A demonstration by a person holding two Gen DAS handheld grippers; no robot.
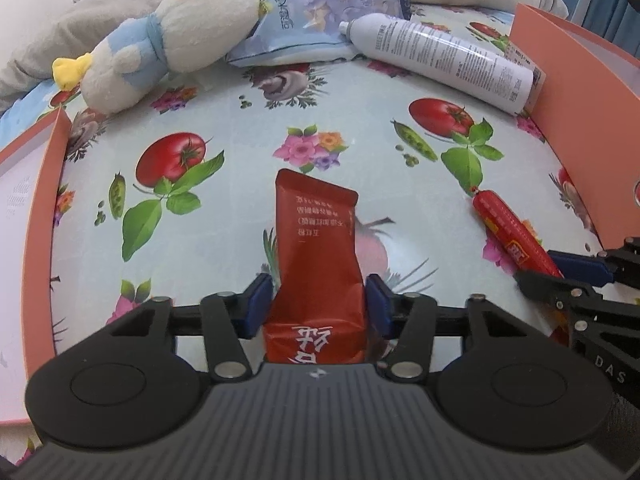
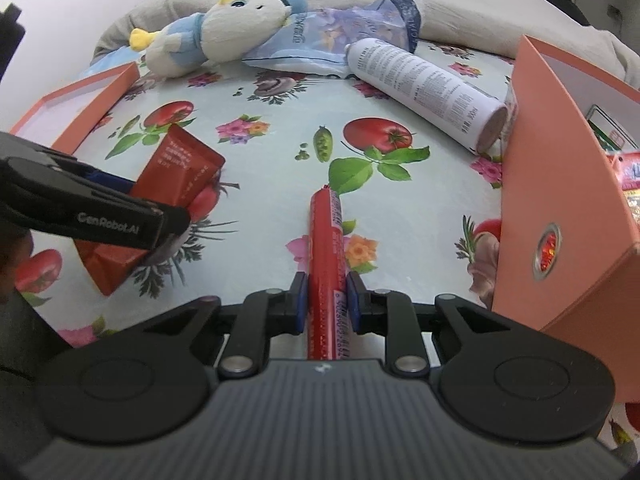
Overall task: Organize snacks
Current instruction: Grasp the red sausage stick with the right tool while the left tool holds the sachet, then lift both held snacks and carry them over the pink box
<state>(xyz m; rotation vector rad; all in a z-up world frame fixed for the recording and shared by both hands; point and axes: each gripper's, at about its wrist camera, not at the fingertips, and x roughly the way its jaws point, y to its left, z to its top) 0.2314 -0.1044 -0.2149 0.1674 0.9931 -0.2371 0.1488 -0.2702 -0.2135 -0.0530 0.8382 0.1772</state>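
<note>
My left gripper [image 1: 319, 300] is shut on a red snack pouch [image 1: 316, 240] with white print, its blue pads pressing both sides. The pouch also shows in the right wrist view [image 2: 176, 176], under the left gripper's black body. My right gripper [image 2: 327, 300] is shut on a red sausage stick [image 2: 325, 248], which points away along the flowered tablecloth [image 2: 260, 184]. The sausage also shows in the left wrist view [image 1: 512, 236], held by the right gripper at the right edge.
An orange box [image 2: 560, 208] stands at the right with snack packets inside. An orange lid or tray [image 1: 40, 200] lies at the left. At the back lie a plush duck [image 1: 168, 44], a blue floral bag [image 1: 320, 12] and a white spray can [image 1: 440, 56].
</note>
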